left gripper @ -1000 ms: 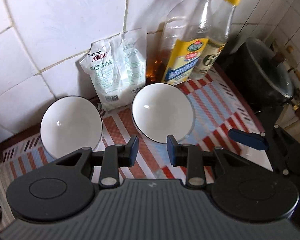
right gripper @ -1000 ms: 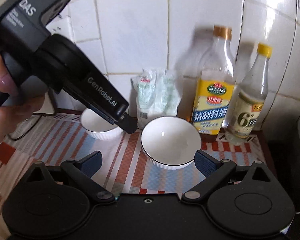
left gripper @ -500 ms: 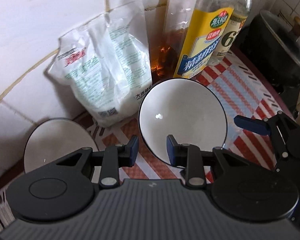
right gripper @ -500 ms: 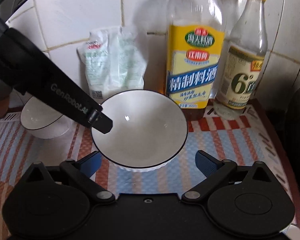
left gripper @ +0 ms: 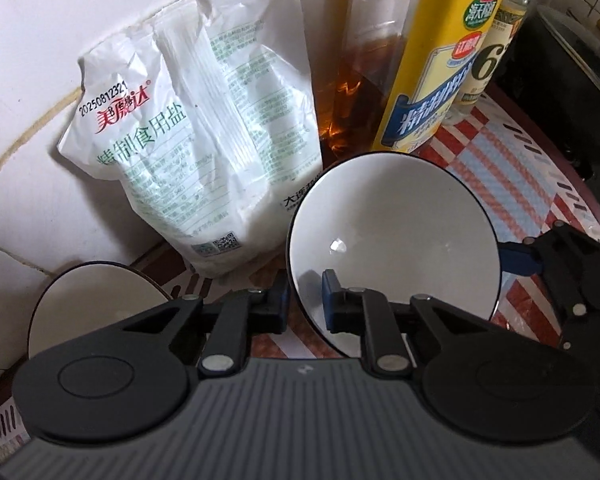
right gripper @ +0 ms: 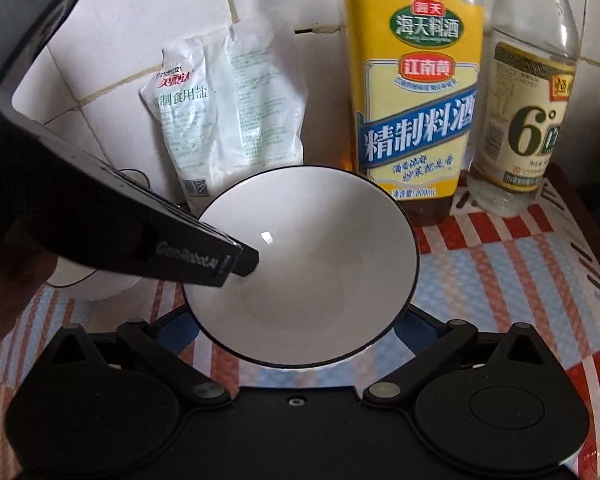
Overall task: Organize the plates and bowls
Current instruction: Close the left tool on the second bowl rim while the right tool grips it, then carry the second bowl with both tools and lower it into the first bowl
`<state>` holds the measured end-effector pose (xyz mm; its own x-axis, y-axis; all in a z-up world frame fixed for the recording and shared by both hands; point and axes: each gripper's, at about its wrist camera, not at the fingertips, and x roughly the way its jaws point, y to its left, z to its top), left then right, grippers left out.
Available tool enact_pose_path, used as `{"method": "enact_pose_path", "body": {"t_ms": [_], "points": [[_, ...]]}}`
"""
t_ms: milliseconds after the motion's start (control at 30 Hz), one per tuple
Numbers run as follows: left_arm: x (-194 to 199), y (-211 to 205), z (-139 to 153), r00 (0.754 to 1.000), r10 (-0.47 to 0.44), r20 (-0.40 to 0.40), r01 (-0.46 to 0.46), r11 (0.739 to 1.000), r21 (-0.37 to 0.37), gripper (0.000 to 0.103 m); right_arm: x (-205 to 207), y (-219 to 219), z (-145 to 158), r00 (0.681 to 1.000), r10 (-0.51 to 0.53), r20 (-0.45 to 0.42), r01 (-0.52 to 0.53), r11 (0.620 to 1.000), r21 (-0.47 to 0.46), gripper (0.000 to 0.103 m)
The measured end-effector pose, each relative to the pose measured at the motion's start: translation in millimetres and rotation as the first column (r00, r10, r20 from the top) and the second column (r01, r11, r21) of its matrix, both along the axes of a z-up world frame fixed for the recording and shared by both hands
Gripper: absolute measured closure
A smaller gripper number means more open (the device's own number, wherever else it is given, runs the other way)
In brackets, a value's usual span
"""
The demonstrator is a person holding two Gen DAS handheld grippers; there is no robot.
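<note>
White bowl [left gripper: 392,240] with a black rim sits on the striped mat [right gripper: 500,280], hemmed in behind by a salt bag [left gripper: 204,152], a cooking-wine bottle [right gripper: 416,104] and a vinegar bottle [right gripper: 528,120]. Left gripper [left gripper: 304,300] straddles its near rim, fingers narrowly apart; right gripper [right gripper: 296,328] spreads wide around it. A second bowl [left gripper: 96,304] stands leftward.
</note>
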<state>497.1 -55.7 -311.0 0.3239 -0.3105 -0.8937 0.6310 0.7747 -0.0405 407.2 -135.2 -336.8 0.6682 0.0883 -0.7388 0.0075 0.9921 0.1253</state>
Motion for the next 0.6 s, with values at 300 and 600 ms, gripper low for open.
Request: {"method": "enact_pose_path", "body": {"t_ms": [300, 600], "points": [[-16, 3, 17, 0.998, -0.032, 0.061, 0.032, 0.999, 0.01, 0.092, -12, 10, 7, 0.999, -0.003, 0.035, 0.005, 0.999, -0.035, 0.001], [-46, 13, 49, 0.997, -0.067, 0.027, 0.067, 0.998, 0.018, 0.091, -45, 16, 48, 1.0, -0.018, -0.02, 0.018, 1.0, -0.007, 0.001]]}}
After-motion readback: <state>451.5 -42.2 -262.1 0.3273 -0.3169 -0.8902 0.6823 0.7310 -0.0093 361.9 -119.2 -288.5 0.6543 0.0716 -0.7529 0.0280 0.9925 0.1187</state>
